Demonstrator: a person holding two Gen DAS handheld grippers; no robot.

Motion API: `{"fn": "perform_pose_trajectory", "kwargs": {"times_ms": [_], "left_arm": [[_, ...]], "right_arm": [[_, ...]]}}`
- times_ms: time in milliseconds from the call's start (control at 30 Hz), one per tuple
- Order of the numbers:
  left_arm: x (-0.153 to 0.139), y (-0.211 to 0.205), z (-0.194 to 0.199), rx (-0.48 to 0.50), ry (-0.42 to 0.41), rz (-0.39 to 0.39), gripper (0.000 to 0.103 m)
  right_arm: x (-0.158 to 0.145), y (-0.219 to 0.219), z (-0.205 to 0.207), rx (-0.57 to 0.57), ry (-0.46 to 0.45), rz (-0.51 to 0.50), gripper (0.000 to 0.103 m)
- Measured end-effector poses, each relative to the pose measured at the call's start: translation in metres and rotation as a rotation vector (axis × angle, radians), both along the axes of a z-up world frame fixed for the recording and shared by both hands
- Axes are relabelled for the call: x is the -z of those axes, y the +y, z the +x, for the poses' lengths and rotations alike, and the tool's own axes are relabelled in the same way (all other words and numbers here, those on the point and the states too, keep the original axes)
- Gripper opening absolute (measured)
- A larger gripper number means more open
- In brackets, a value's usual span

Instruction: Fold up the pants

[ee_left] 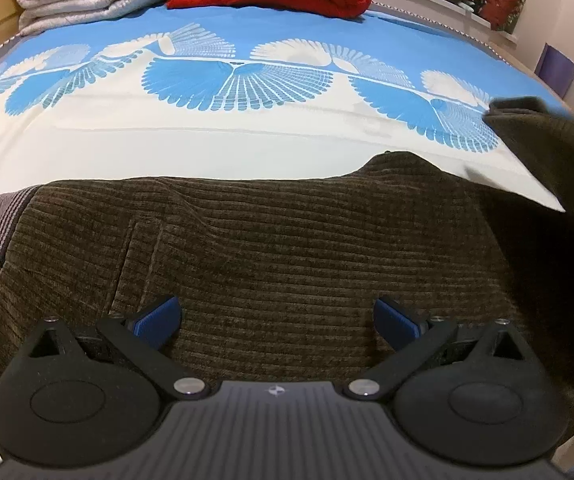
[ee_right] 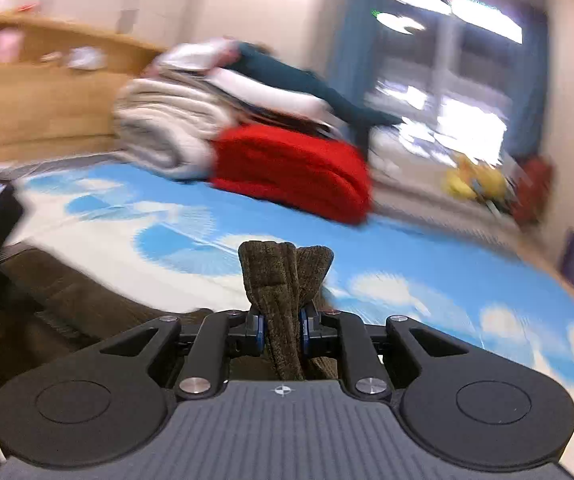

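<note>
My left gripper (ee_left: 278, 320) hangs with jaws apart above the brown corduroy pants (ee_left: 271, 256), which lie spread across the bed (ee_left: 207, 148). My right gripper (ee_right: 281, 330) is clamped on 1 bunched end of the pants (ee_right: 283, 280), lifted off the bed (ee_right: 427, 264).

light: bright, even | left wrist: sharp | right wrist: motion-blurred | edges: fisheye-bent
</note>
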State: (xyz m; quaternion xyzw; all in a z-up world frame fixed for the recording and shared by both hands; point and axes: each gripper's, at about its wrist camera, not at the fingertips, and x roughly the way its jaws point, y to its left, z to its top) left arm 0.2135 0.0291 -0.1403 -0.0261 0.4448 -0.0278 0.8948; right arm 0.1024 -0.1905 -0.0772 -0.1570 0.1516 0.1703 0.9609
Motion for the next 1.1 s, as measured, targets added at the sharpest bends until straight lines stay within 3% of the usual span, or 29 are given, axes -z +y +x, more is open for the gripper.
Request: {"fn": "perform_pose_trajectory", "kwargs": {"times_ms": [133, 200, 267, 433, 500, 567, 633, 733, 833, 967, 1033, 1100], "left_arm": [[-0.001, 0.001, 0.0, 0.006, 0.002, -0.005, 0.103], [-0.002, 0.002, 0.0, 0.002, 0.005, -0.015, 0.103], [-0.003, 0.002, 0.001, 0.0, 0.006, -0.027, 0.103], [-0.002, -0.002, 0.0, 0.006, 0.008, -0.015, 0.103], [-0.001, -0.003, 0.0, 0.011, 0.008, -0.011, 0.103], [-0.002, -0.001, 0.0, 0.008, 0.009, -0.015, 0.103], [-0.002, 0.001, 0.0, 0.003, 0.01, -0.023, 0.103], [-0.002, 0.001, 0.0, 0.0, 0.012, -0.024, 0.103], [-0.002, -0.001, 0.0, 0.004, 0.01, -0.014, 0.103], [-0.001, -0.001, -0.001, 0.005, 0.01, -0.012, 0.103], [-0.001, 0.0, -0.001, 0.007, 0.01, -0.011, 0.103], [-0.001, 0.0, -0.001, 0.01, 0.011, -0.013, 0.103]], "right_arm": [[0.062, 0.027, -0.015, -0.13, 0.186, -0.292, 0.017], [0.081, 0.035, -0.023, -0.167, 0.22, -0.355, 0.017], [0.081, 0.035, -0.028, -0.172, 0.204, -0.361, 0.017], [0.062, 0.021, -0.026, -0.125, 0.169, -0.248, 0.019], [0.067, 0.021, -0.028, -0.142, 0.235, -0.27, 0.026], [0.075, 0.029, -0.024, -0.183, 0.325, -0.245, 0.04], [0.072, 0.026, -0.032, -0.202, 0.339, -0.191, 0.046], [0.062, 0.011, -0.029, -0.23, 0.439, -0.055, 0.055], [0.05, 0.003, -0.027, -0.268, 0.506, 0.06, 0.05], [0.032, -0.011, -0.012, -0.193, 0.443, 0.202, 0.05], [0.032, -0.015, 0.001, -0.162, 0.457, 0.22, 0.051], [0.039, -0.012, 0.003, -0.172, 0.475, 0.166, 0.049]]}}
